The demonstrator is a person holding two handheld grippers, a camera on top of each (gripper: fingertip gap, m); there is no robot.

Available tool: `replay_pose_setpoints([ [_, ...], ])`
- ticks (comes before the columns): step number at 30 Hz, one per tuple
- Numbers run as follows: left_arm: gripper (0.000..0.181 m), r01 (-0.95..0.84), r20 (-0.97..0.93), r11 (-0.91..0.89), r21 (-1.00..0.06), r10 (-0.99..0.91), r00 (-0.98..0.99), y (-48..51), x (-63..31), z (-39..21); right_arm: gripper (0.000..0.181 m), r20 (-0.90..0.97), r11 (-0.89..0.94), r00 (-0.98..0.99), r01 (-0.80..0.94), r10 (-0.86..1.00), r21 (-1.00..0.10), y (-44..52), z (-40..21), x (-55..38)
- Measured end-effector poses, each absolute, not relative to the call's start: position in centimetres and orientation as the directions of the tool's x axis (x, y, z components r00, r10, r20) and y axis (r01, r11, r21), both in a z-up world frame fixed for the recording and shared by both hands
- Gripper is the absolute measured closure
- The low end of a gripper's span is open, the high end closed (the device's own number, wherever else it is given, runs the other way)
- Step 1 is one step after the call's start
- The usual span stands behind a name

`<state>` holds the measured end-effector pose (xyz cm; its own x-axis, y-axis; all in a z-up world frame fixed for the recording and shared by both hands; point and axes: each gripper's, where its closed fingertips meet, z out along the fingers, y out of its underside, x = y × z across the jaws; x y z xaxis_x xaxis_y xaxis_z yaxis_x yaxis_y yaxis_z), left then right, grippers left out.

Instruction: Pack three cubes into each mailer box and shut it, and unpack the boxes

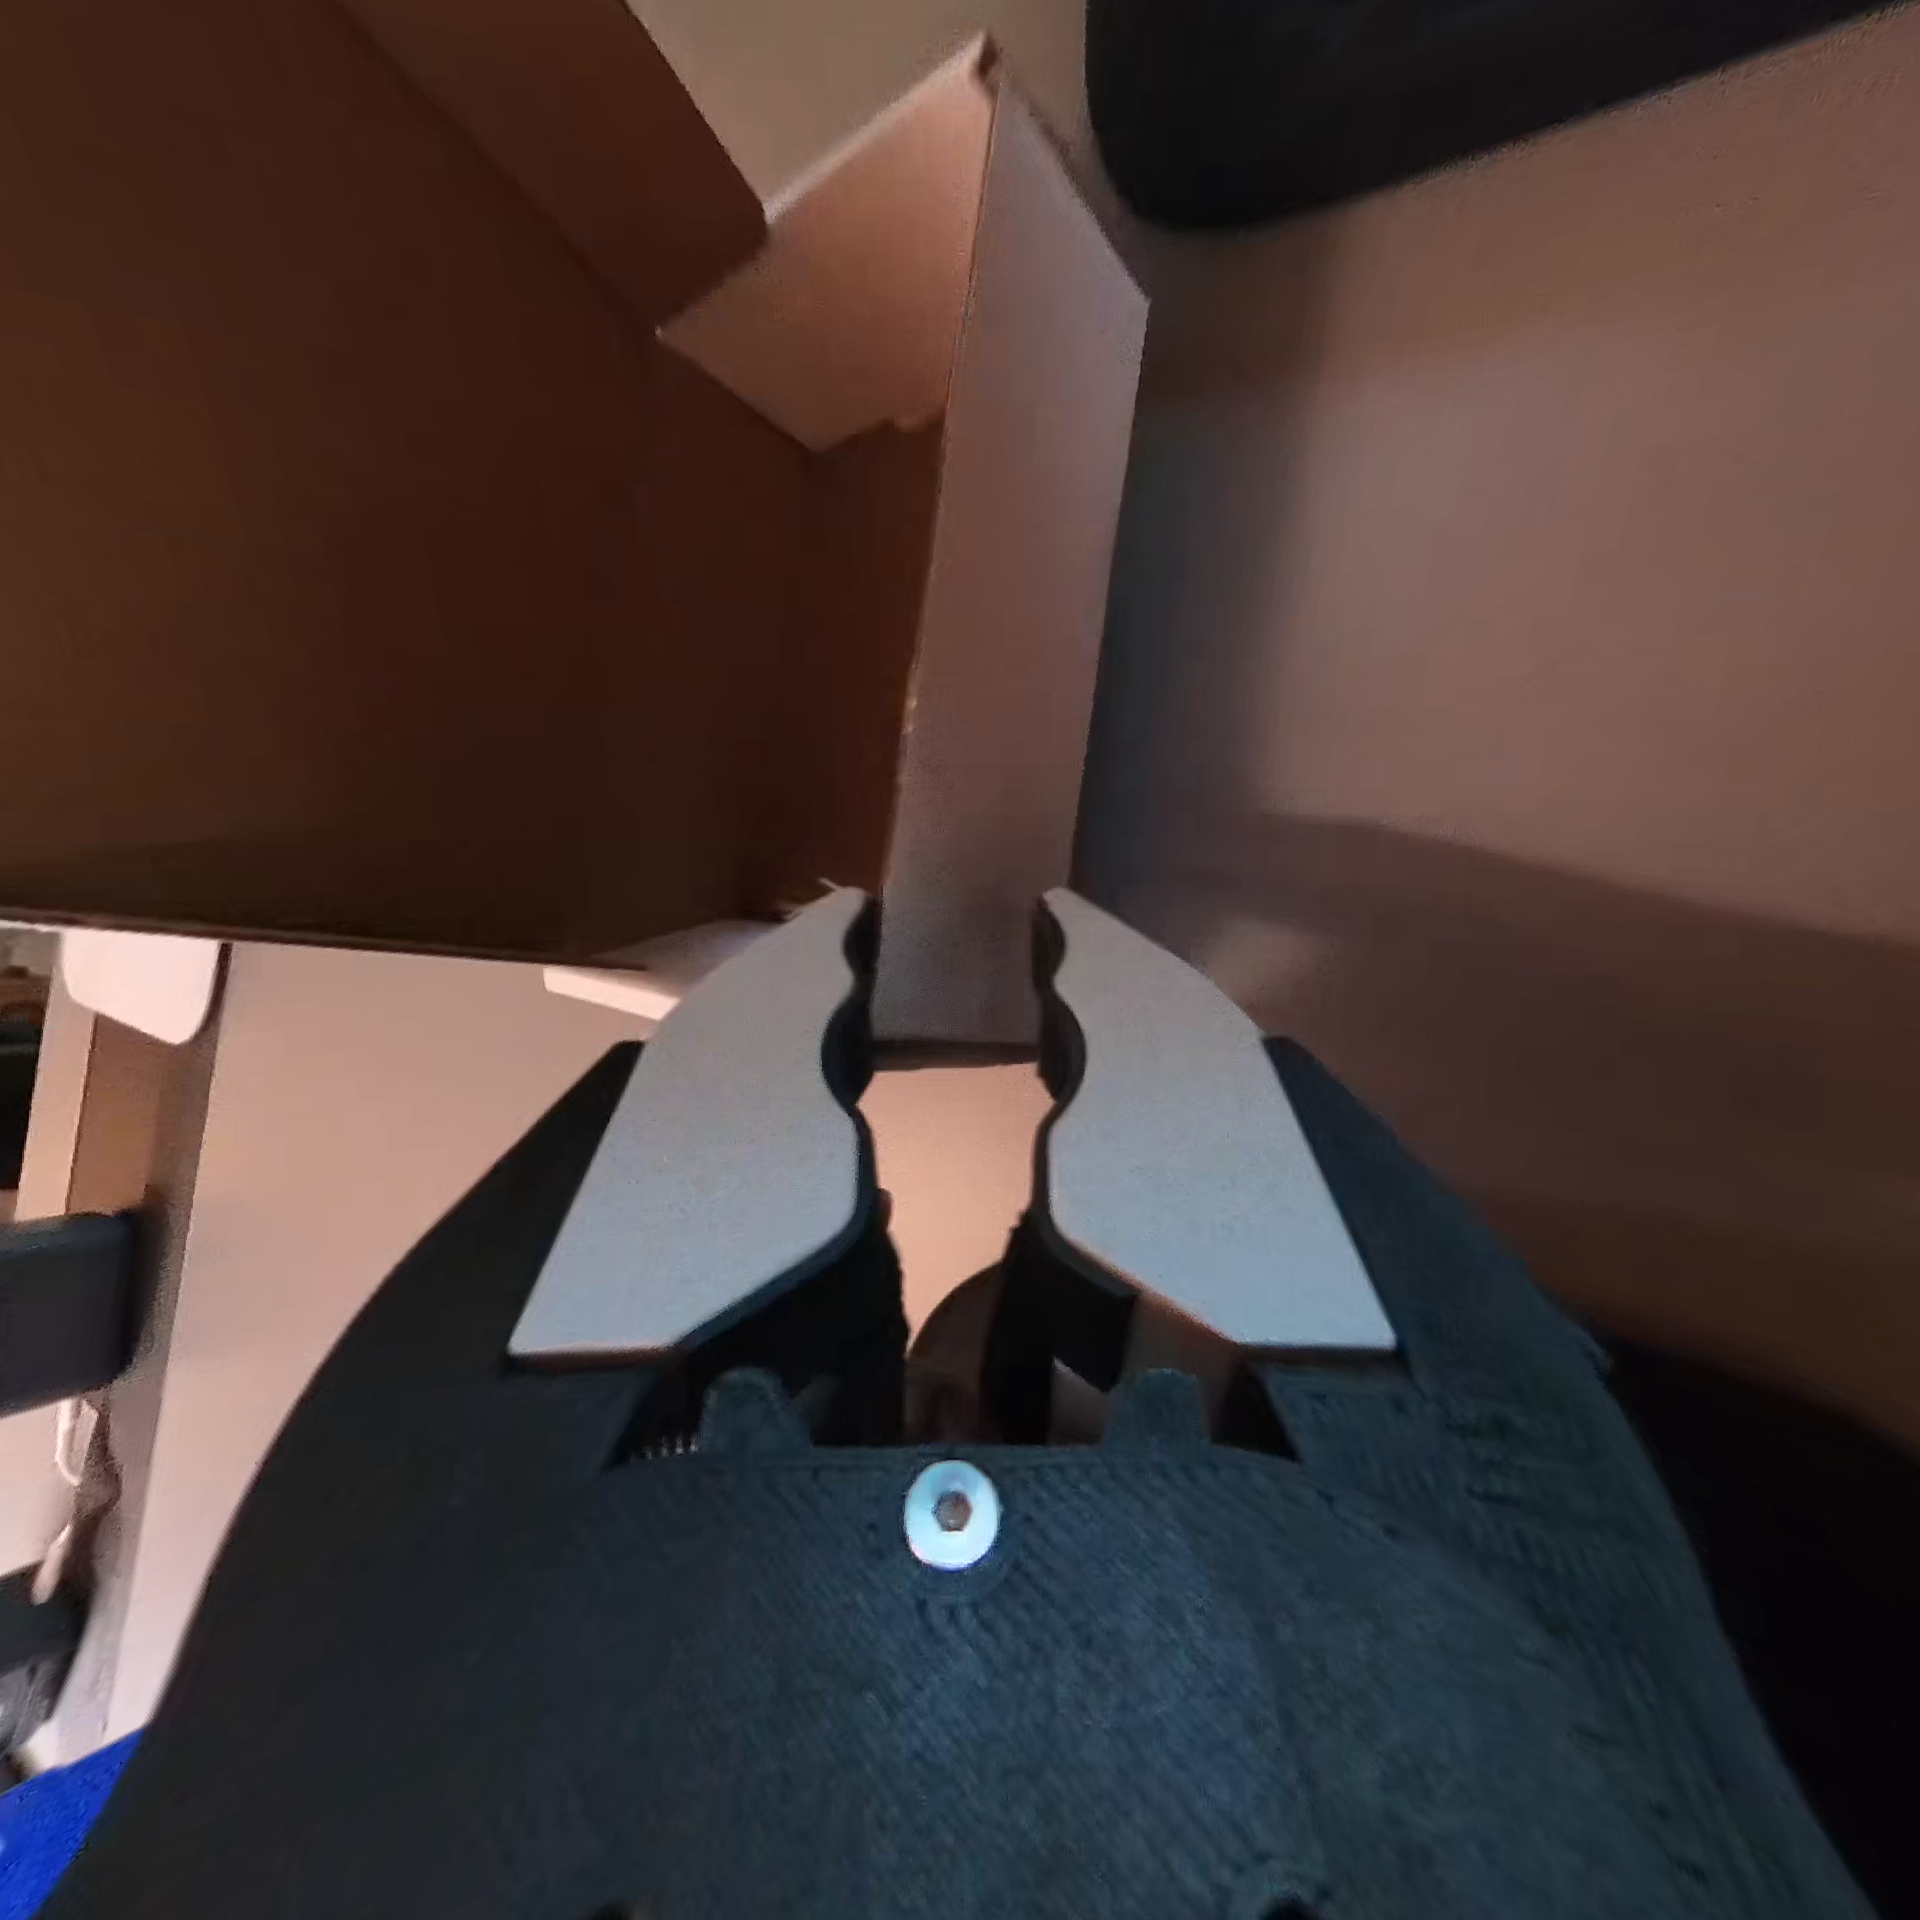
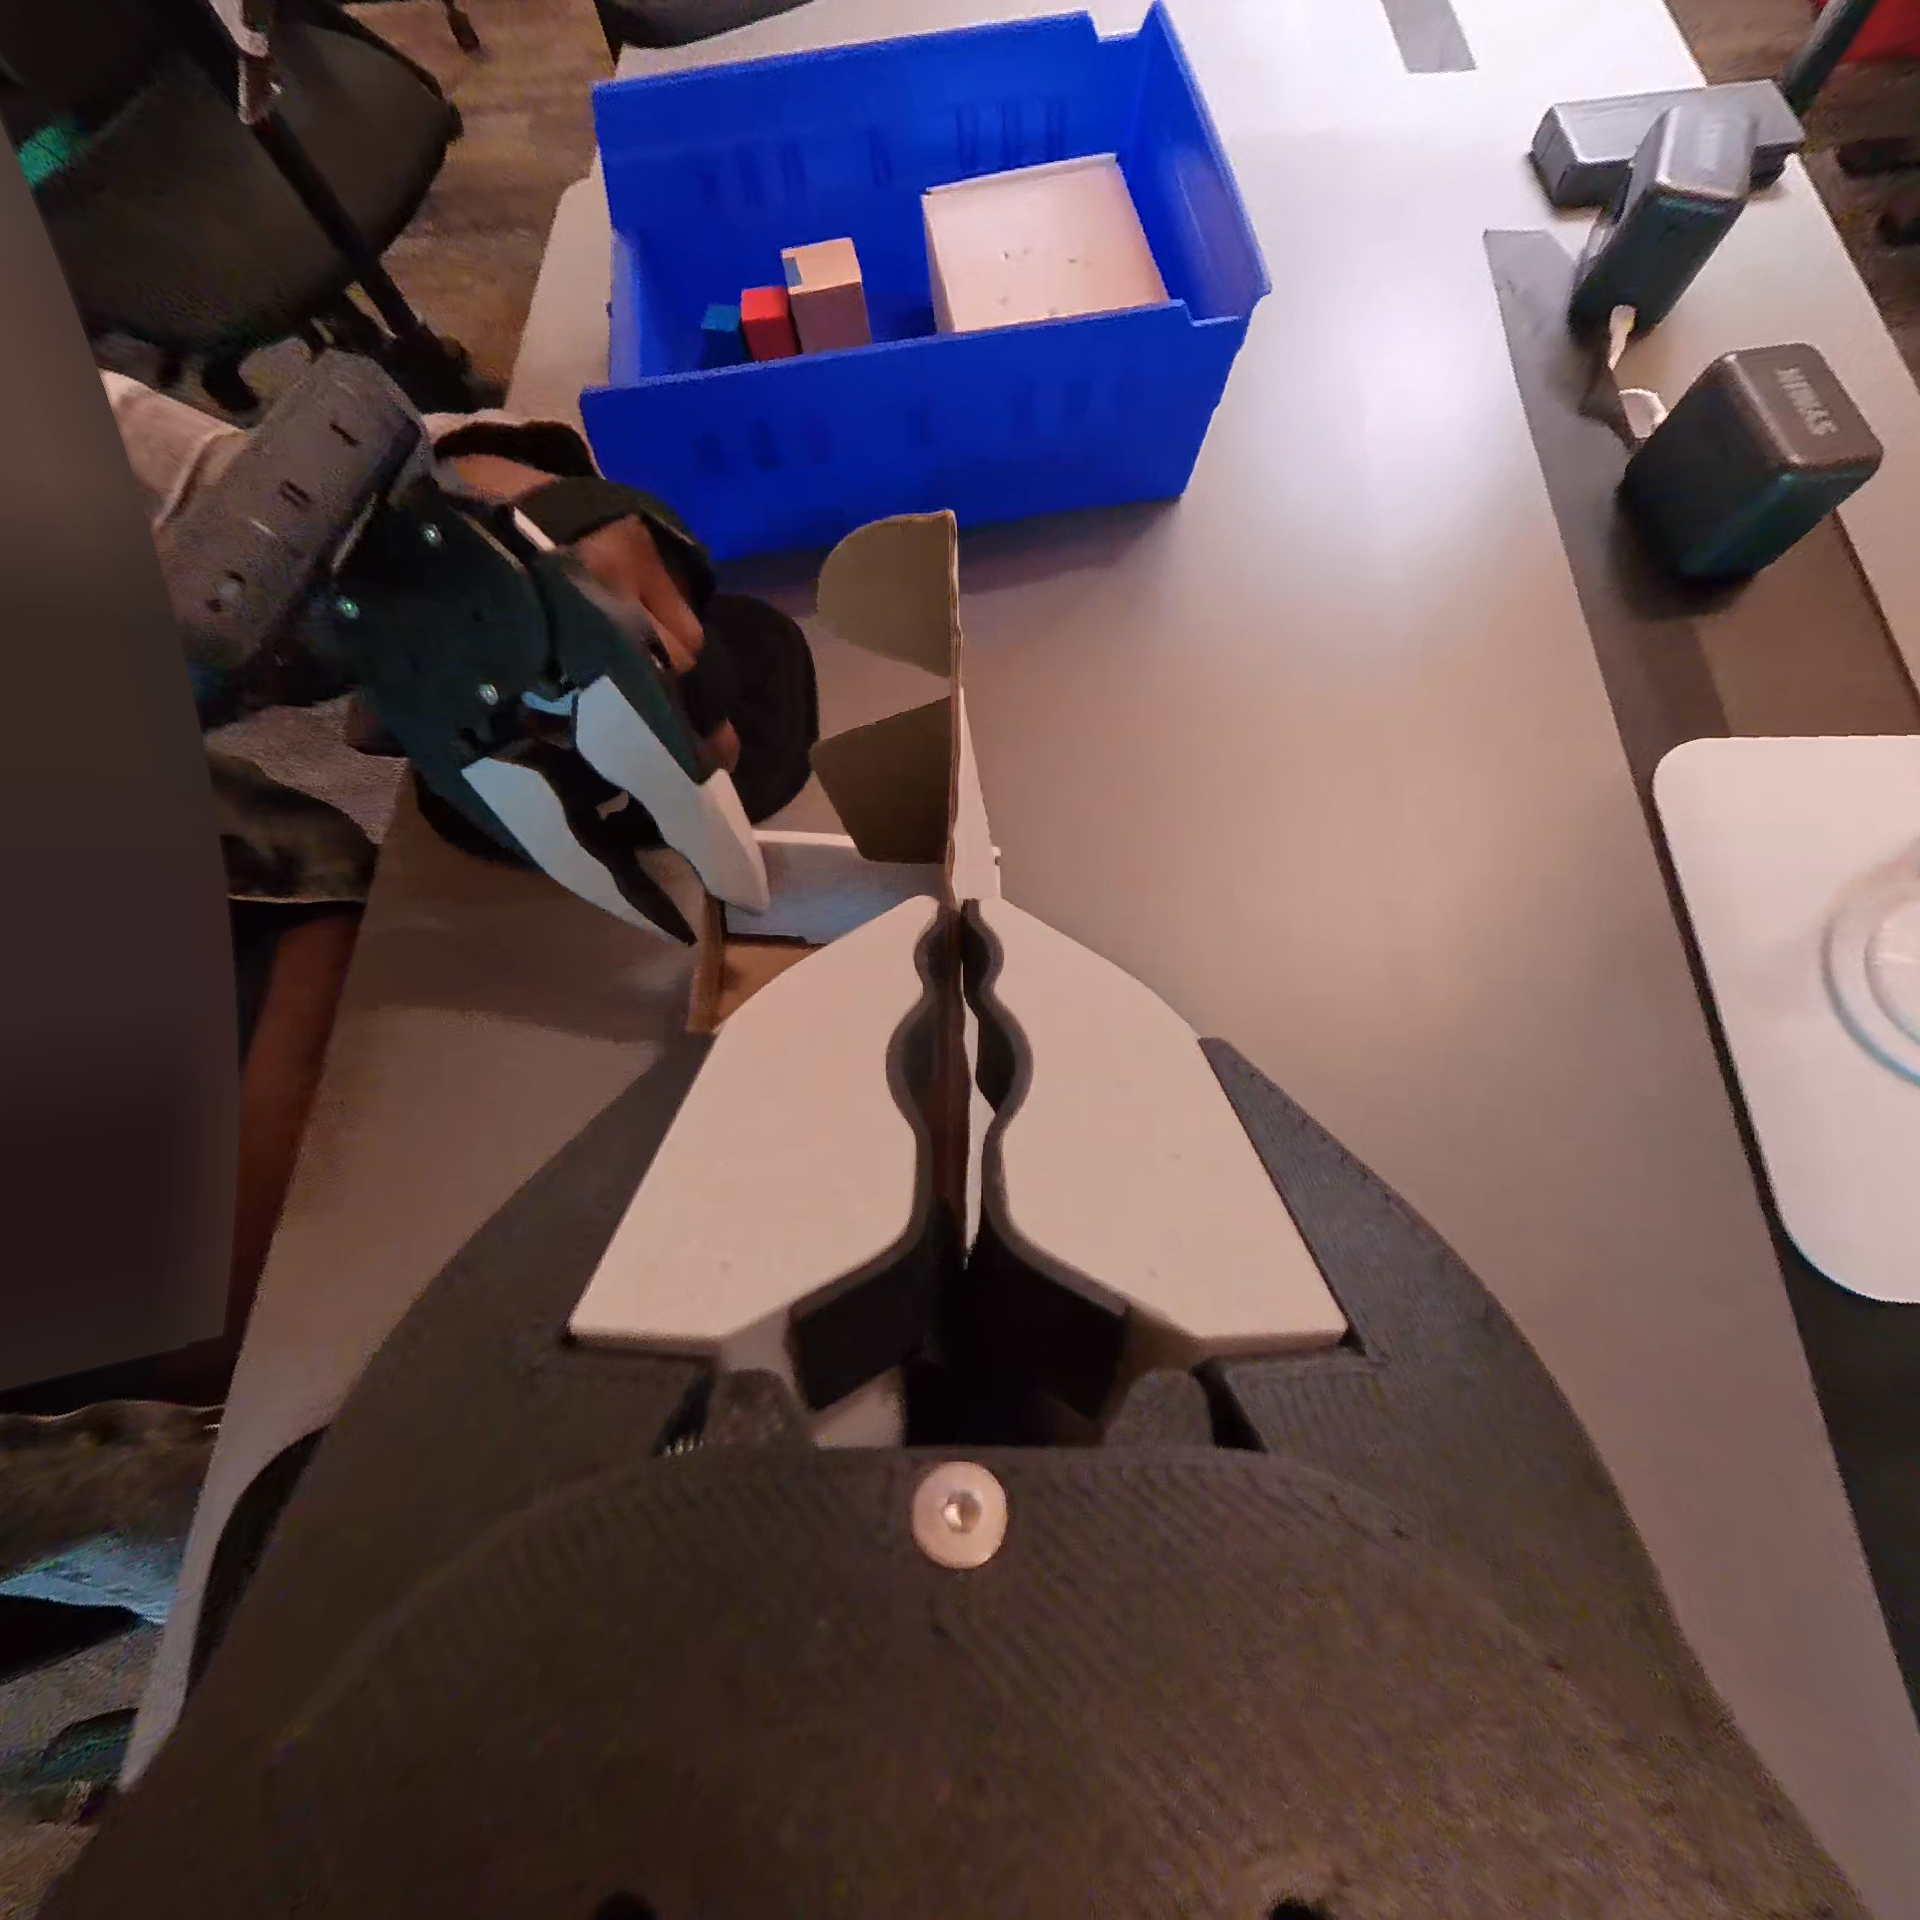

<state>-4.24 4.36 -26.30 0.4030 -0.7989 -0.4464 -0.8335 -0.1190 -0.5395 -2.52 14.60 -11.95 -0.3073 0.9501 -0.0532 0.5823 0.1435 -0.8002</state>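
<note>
Mailer box [image 2: 935, 748]: on the grey table [image 2: 1299, 831], just in front of the blue bin [image 2: 914, 447]; lid panel stands upright, edge-on in the right wrist view, its brown inside filling the left wrist view [image 1: 364, 520].
Cubes [image 2: 771, 322]: a red and a blue one in the bin, beside a taller tan block and a white box; none visible in the mailer.
Right gripper [image 2: 954, 925]: fingers pressed together on the lid's upright cardboard edge.
Left gripper [image 2: 717, 894]: tips low at the box's front wall; fingers spread, with a white flap [image 1: 951, 977] between them, contact unclear.
Risk, lid: a thin edge pinch may slip or crease the cardboard if swung quickly.
Risk, box: a light box may slide or tip unless the left gripper braces it.
Pose: right gripper points forward and down; left angles in from the left, hand [image 2: 665, 613] wrapped on its handle.
</note>
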Motion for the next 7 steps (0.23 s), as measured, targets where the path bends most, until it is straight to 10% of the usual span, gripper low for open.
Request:
replay_pose_setpoints([
  [7,0.168,-0.852,-0.449,-0.133,-0.507,-0.802,0.393,4.7,-4.1,-28.6,0.178,0.204,0.277,-0.189,0.592,0.961,-0.757,17.9,-12.3,-3.5],
])
